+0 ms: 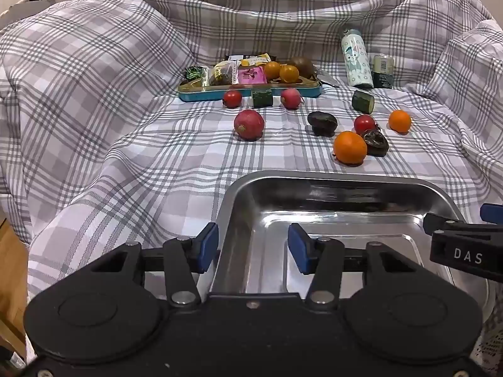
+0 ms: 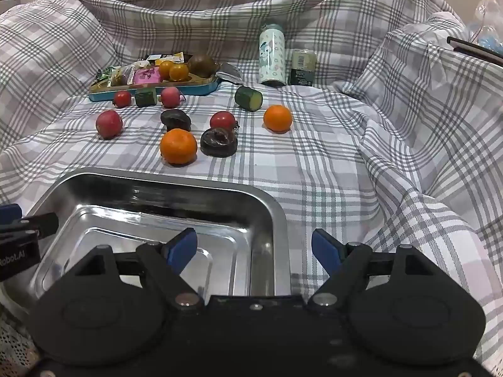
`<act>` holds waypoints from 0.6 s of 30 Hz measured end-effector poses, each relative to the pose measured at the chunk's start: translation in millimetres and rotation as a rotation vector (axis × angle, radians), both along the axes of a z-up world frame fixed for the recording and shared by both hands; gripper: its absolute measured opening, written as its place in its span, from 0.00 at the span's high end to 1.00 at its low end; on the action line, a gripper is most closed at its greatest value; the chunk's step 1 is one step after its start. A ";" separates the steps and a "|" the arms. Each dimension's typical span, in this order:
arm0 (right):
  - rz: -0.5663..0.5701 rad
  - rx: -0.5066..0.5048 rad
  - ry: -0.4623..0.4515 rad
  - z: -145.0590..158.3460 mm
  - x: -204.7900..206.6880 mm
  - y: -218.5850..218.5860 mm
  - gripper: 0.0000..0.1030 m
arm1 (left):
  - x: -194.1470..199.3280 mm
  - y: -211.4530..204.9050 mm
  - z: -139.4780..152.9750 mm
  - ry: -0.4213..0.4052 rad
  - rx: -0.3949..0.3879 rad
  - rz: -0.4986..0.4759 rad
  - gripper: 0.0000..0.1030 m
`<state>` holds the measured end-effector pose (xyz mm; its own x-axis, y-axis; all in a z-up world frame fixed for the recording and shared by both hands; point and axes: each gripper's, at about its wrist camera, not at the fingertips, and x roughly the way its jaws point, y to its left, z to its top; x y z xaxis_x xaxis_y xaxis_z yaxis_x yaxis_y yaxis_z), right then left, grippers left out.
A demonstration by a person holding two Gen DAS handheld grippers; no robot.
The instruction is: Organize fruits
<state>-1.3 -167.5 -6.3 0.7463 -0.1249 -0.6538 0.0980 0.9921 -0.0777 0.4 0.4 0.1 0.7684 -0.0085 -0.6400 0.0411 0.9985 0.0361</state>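
Steel fills the near part of both my views: an empty metal tray [image 1: 314,194] on the checked cloth [image 1: 125,157]. My left gripper [image 1: 253,245] hangs with its jaws spread wide across the tray's left wall, holding nothing. My right gripper [image 2: 254,249] straddles the tray's right wall the same way, wide open and empty. Beyond the tray the fruit lies loose on the cloth: a large orange [image 2: 178,146] nearest, just beside a dark wrinkled fruit [image 2: 219,142], a smaller orange [image 2: 277,118] further right, a red tomato [image 2: 222,120] between them. A blue tin [image 2: 157,89] of packets sits at the back.
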 end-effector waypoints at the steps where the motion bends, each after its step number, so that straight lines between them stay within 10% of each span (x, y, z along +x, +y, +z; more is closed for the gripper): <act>1: 0.000 -0.001 -0.001 -0.1 0.0 0.1 0.21 | 0.0 0.0 0.0 0.000 -0.001 0.000 0.45; 18: 0.000 -0.005 0.000 -0.2 0.8 1.4 0.21 | -0.9 -1.7 -2.8 -0.001 0.010 -0.002 0.45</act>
<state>-0.4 -166.1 -6.5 0.7464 -0.1279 -0.6531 0.0977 0.9918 -0.0826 -0.5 -1.3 -2.6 0.7692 -0.0038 -0.6389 0.0435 0.9980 0.0463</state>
